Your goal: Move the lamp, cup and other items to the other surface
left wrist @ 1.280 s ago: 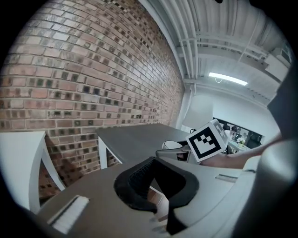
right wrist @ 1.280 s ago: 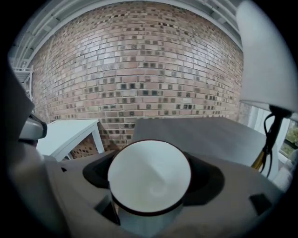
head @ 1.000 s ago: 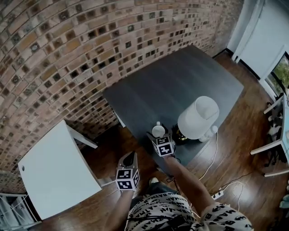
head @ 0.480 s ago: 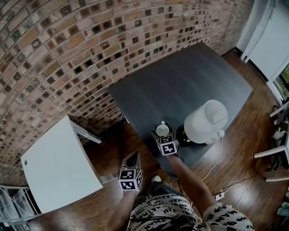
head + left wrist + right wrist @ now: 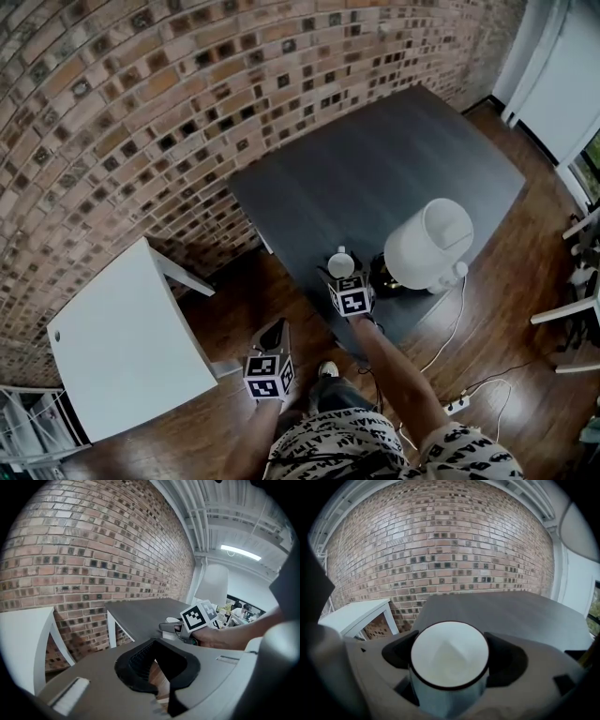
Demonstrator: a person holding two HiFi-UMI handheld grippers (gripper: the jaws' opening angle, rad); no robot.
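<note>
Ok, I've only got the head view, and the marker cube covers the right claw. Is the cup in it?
Observer: Yes. The right gripper view shows the cup between the jaws of the right claw, which press on both its sides.
Operator: And the left claw?
Observer: Its own view shows the left claw open, with nothing between the jaws.
Operator: Anything in the cup?
Observer: The right gripper view shows only white inside it.
</note>
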